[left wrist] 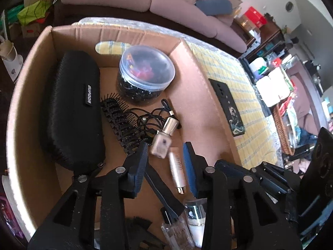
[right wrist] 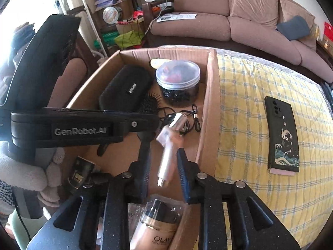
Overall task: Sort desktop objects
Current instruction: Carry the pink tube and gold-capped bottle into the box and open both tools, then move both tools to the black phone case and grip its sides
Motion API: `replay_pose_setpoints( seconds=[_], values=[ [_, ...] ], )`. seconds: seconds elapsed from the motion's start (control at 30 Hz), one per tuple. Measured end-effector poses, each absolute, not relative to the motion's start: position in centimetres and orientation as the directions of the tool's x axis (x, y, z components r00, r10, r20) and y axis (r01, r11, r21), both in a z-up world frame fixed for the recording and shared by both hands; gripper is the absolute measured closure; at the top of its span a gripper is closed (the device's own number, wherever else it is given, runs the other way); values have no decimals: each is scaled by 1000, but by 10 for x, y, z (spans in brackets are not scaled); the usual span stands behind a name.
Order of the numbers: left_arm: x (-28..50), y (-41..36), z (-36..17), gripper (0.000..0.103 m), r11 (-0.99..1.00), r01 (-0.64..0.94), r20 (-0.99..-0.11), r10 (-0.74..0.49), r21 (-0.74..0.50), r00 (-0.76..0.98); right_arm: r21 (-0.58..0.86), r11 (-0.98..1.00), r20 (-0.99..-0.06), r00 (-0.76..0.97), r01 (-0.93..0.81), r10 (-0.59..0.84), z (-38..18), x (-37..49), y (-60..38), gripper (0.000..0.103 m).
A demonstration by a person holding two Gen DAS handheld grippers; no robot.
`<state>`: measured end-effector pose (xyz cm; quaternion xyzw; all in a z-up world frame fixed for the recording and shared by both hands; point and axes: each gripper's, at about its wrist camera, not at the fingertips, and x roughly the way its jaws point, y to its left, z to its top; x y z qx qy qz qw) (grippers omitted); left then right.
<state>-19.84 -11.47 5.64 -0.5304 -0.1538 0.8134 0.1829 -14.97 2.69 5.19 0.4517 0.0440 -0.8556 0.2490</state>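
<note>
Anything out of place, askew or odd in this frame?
One item sits apart: the black phone case lies on the yellow checked cloth, outside the cardboard box that holds everything else. Inside, the nail polish bottle lies tipped on its side by the tangled cable. No spills or damage visible.

My right gripper [right wrist: 163,166] hangs spread over the cardboard box [right wrist: 211,112], a pale tube [right wrist: 166,162] between its 2 fingers. The phone [right wrist: 282,133] lies on the checked cloth [right wrist: 239,114] beside the box's right wall.

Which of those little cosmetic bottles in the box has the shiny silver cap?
The pale pink nail polish bottle, lying beside the black hairbrush. The slim white tube next to it has none.
</note>
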Motion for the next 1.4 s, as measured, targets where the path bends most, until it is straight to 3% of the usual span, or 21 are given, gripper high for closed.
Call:
replay_pose_setpoints(
  seconds=[0.07,0.23,0.4,0.5,0.57,0.63,1.07,1.4],
  values=[
    [-196,-116,63,71,-885,-138,-803,462,-444,-376,154,-876,-788,-479,457,-388,57,-148,30,63],
    [-187,-113,85,65,-887,-163,-794,460,-433,-397,163,-886,-764,-513,434,-391,77,-142,45,60],
    [-180,-97,107,53,-891,-201,-790,454,-407,-412,153,-906,-737,-565,394,-371,98,-136,73,41],
    [-177,-82,117,30,-890,-221,-787,455,-398,-417,158,-917,-728,-584,367,-359,104,-134,93,31],
    [-176,-71,122,10,-884,-238,-783,467,-402,-411,160,-926,-721,-599,343,-347,108,-133,109,22],
    [-176,-58,128,2,-878,-254,-779,477,-406,-407,165,-936,-713,-618,313,-332,110,-132,128,20],
    [-203,43,127,0,-863,-305,-793,495,-402,-356,222,-965,-716,-649,139,-258,77,-141,237,12],
    [-253,98,68,0,-867,-210,-821,496,-452,-283,189,-970,-744,-622,152,-242,18,-178,245,12]
  ],
)
